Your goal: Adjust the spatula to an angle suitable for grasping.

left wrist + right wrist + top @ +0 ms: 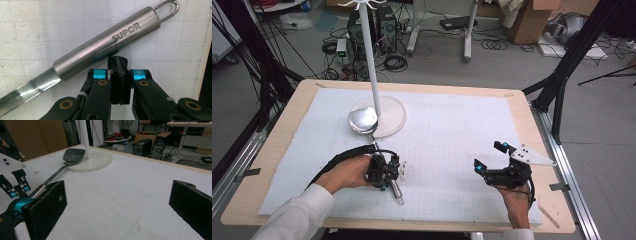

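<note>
White gridded foam sheet (452, 150) covers wooden table (287, 120); grey floor beyond strewn with cables, computer towers (384, 27), cardboard boxes (532, 20). White stand base (392, 117) sits far side of sheet, pole rising. Steel ladle (100, 50) lies flat on sheet, bowl resting on stand base edge, handle end with hang loop just ahead of left gripper (119, 61) tips. Left gripper jaws pressed together, empty, ladle handle not between them. Right gripper (489, 157) well apart from ladle, jaws wide, holding nothing.

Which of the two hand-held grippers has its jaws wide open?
The right hand-held gripper: its two black pads stand far apart with nothing between them. The left hand-held gripper, beside the ladle handle, is shut.
</note>
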The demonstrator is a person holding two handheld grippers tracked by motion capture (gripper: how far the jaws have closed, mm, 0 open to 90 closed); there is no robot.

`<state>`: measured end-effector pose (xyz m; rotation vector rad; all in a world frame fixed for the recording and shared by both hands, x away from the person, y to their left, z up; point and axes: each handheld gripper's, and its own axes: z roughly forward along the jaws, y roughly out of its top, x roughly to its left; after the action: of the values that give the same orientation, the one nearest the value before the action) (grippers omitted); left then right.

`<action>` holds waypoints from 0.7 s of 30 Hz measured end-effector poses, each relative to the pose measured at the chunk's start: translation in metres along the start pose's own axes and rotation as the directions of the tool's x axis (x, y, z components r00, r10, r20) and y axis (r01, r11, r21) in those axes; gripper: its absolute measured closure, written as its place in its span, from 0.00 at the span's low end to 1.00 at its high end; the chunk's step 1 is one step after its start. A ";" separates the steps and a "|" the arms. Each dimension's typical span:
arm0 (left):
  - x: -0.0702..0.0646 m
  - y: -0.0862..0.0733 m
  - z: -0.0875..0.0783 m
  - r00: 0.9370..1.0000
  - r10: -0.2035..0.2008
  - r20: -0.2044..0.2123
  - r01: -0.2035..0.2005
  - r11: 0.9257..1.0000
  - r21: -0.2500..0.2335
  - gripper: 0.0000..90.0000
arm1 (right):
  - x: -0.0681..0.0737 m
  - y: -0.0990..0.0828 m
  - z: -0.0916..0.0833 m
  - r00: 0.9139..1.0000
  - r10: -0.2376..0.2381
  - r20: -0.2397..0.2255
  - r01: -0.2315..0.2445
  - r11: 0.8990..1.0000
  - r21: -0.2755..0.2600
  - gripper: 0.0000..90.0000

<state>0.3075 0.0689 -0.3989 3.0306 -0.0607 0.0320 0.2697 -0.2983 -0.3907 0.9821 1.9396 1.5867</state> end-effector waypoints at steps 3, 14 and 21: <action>0.001 0.002 0.001 1.000 0.003 0.000 -0.003 1.000 -0.004 1.00 | 0.000 0.000 0.000 1.000 0.001 -0.002 -0.001 1.000 -0.003 0.00; 0.001 0.001 -0.003 1.000 -0.008 0.008 0.008 1.000 -0.005 1.00 | -0.002 -0.001 -0.002 1.000 0.008 0.002 -0.008 1.000 -0.001 0.00; 0.000 -0.009 -0.018 1.000 -0.015 -0.005 0.015 0.999 -0.028 1.00 | -0.002 -0.001 -0.001 1.000 0.000 0.000 0.000 1.000 -0.002 0.00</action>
<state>0.3072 0.0799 -0.3818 3.0025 -0.0374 0.0368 0.2699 -0.3007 -0.3921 0.9816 1.9372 1.5887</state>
